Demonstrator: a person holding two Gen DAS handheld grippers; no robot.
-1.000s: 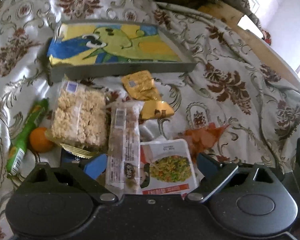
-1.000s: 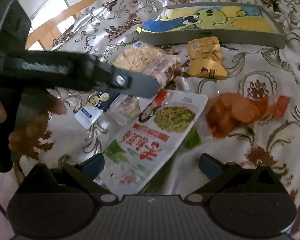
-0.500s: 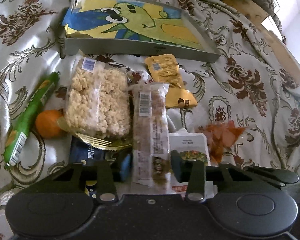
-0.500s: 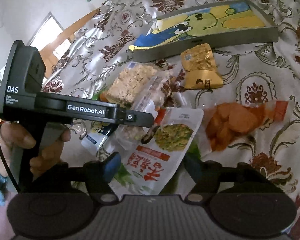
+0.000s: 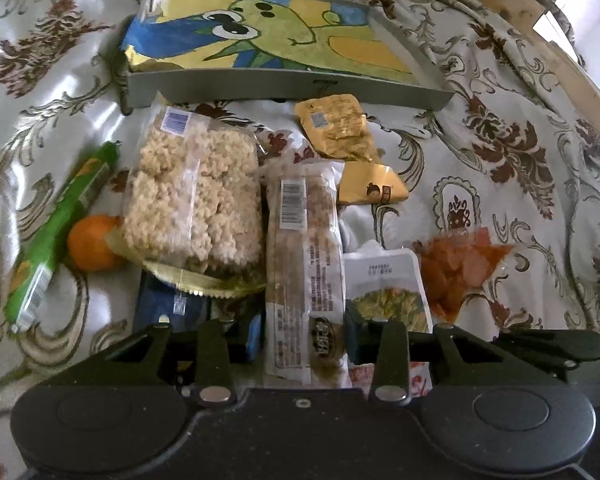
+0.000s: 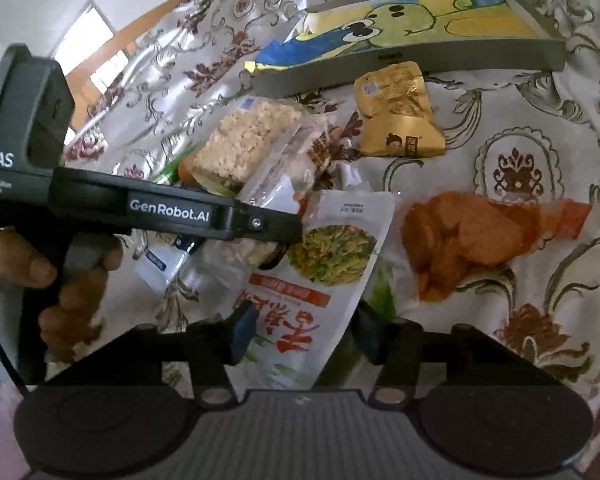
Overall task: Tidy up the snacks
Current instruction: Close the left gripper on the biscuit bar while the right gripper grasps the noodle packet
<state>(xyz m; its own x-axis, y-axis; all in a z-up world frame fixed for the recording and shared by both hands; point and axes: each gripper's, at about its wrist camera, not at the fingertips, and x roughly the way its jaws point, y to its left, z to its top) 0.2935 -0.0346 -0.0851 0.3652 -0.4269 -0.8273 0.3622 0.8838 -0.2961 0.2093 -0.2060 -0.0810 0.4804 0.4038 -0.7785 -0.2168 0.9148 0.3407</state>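
Note:
Snacks lie on a patterned cloth before a grey tray (image 5: 284,88) with a cartoon liner. My left gripper (image 5: 305,338) is shut on the near end of a long clear bar packet (image 5: 304,248). My right gripper (image 6: 302,338) has closed on the near end of a white and red noodle pouch (image 6: 320,280). Nearby lie a puffed rice cake pack (image 5: 192,196), yellow packets (image 5: 340,132), an orange chips bag (image 6: 472,236), a green tube (image 5: 60,224) and an orange (image 5: 92,242). The tray also shows in the right wrist view (image 6: 412,56).
A blue packet (image 5: 168,308) lies under the rice cake pack. The left gripper body (image 6: 140,208) crosses the left of the right wrist view, held by a hand (image 6: 40,276). A wooden edge (image 5: 540,36) runs at the far right.
Both grippers have closed from wide open: the left onto the bar packet, the right onto the noodle pouch. Both have moved forward towards the snacks.

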